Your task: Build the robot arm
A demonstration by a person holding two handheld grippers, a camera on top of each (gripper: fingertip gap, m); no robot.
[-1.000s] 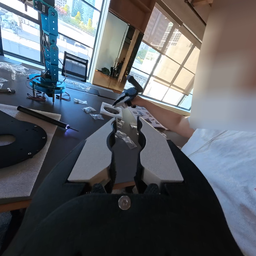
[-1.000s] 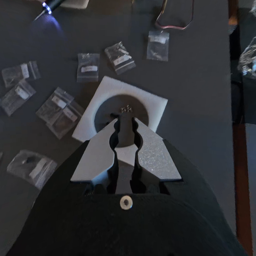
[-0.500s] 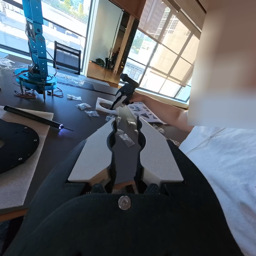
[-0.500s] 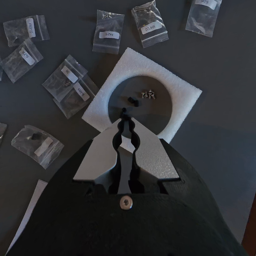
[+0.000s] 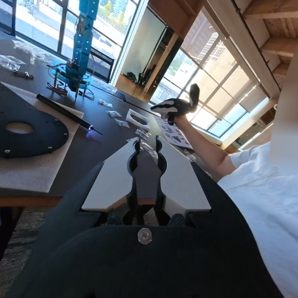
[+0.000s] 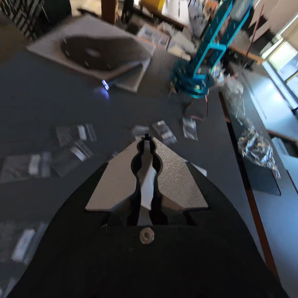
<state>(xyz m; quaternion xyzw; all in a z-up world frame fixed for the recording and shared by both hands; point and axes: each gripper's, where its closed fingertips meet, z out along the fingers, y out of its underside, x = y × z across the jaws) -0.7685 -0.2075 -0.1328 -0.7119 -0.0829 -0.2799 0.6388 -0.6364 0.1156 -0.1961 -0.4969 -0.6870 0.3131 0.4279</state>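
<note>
My right gripper (image 6: 146, 138) is shut on a small black screw (image 6: 146, 135) that sticks out between its tips, lifted above the dark table. It also shows in the left wrist view (image 5: 155, 109), raised above the white foam square (image 5: 138, 120) whose round hollow holds small screws. My left gripper (image 5: 147, 140) is open and empty, held low over the table's near edge. A black round plate (image 5: 30, 129) lies on a foam sheet (image 5: 32, 169) at the left, with a black electric screwdriver (image 5: 64, 111) lit at its tip.
A blue robot arm (image 5: 80, 53) on a round base stands at the back of the table; it also shows in the right wrist view (image 6: 204, 61). Several small clear bags of hardware (image 5: 112, 113) lie scattered. A printed sheet (image 5: 174, 135) lies under the person's forearm (image 5: 204, 148). From the left gripper's tips to the black round plate (image 5: 30, 129) is close to 25 centimetres. From either gripper's tips it is about 30 centimetres to the black electric screwdriver (image 5: 64, 111).
My right gripper closed on a small black screw in the foam hollow and lifted away, tilting up toward the blue arm. My left gripper stayed open and shifted a little.
</note>
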